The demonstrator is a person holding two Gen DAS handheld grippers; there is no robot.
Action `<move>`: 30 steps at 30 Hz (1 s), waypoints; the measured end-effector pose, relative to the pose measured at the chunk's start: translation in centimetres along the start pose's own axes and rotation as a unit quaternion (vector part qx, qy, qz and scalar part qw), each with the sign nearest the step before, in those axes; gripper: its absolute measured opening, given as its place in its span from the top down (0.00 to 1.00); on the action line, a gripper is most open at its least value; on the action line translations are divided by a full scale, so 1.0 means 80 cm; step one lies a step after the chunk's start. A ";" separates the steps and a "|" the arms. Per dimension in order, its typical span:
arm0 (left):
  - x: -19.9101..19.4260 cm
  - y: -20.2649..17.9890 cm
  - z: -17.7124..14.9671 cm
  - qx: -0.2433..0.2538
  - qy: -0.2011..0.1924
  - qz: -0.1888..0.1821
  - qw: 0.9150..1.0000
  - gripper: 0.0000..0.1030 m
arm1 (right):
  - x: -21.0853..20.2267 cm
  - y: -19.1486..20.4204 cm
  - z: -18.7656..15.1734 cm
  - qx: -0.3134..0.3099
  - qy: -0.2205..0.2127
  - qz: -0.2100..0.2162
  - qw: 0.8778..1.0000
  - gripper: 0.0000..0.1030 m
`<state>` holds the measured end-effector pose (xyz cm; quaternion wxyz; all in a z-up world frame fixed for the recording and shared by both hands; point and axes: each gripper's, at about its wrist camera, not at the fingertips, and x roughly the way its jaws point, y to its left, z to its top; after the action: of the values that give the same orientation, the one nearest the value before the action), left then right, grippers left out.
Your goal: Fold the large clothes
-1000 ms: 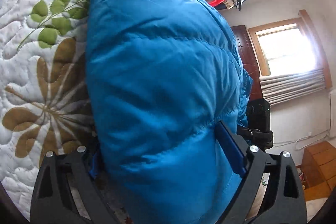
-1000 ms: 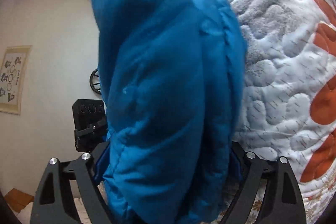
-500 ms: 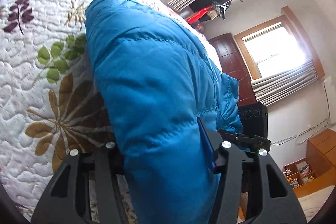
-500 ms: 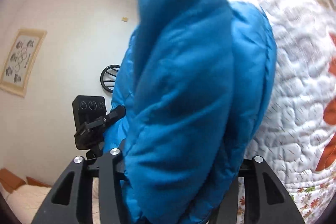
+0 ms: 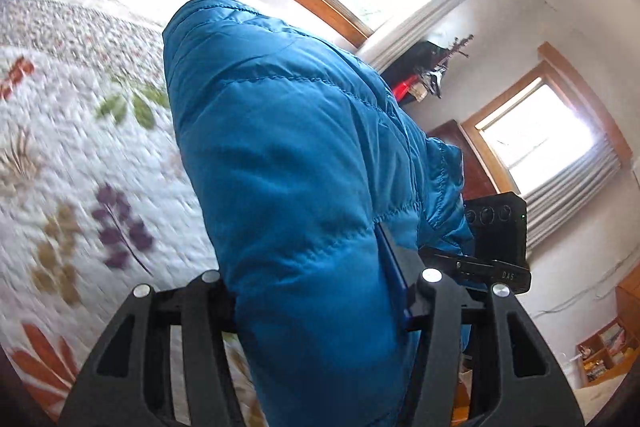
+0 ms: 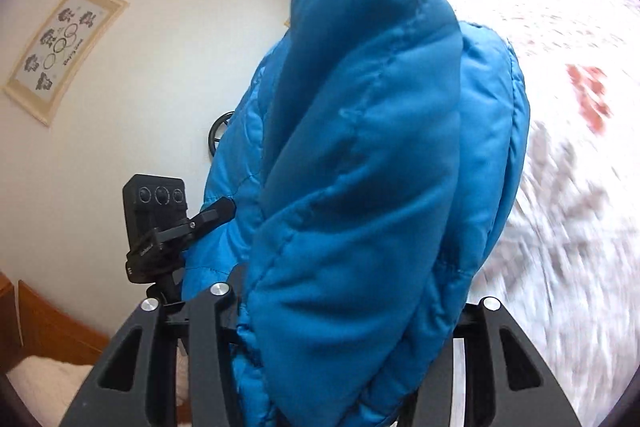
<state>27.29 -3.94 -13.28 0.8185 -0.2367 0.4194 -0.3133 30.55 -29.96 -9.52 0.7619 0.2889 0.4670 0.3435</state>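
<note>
Both grippers, the left gripper (image 5: 320, 287) and right gripper (image 6: 352, 303), are clamping their fingers on the blue puffer jacket (image 5: 288, 163), now lifting it higher above the floral quilt (image 5: 60, 147) than a second ago, readying a fold.

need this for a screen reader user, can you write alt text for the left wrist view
A puffy blue quilted jacket fills the middle of the view, clamped in the left gripper. A white floral quilt lies blurred to the left; two bright wood-framed windows and the other gripper's black camera show at right.
</note>
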 end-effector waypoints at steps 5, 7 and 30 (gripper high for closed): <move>0.005 0.062 0.063 -0.008 -0.008 0.027 1.000 0.49 | 0.066 -0.009 0.057 0.001 0.008 -0.006 1.000 0.55; 0.009 0.086 0.087 -0.011 -0.007 0.033 0.999 0.49 | 0.086 -0.019 0.072 0.004 0.010 -0.014 1.000 0.55; 0.039 0.174 0.097 -0.067 0.059 0.105 0.991 0.28 | 0.183 0.054 0.118 0.005 0.077 -0.139 0.987 0.32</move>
<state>39.52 4.42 -19.83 0.8030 -0.2269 0.5093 -0.2107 42.86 -16.93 -9.97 0.7625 0.1975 0.5618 0.2528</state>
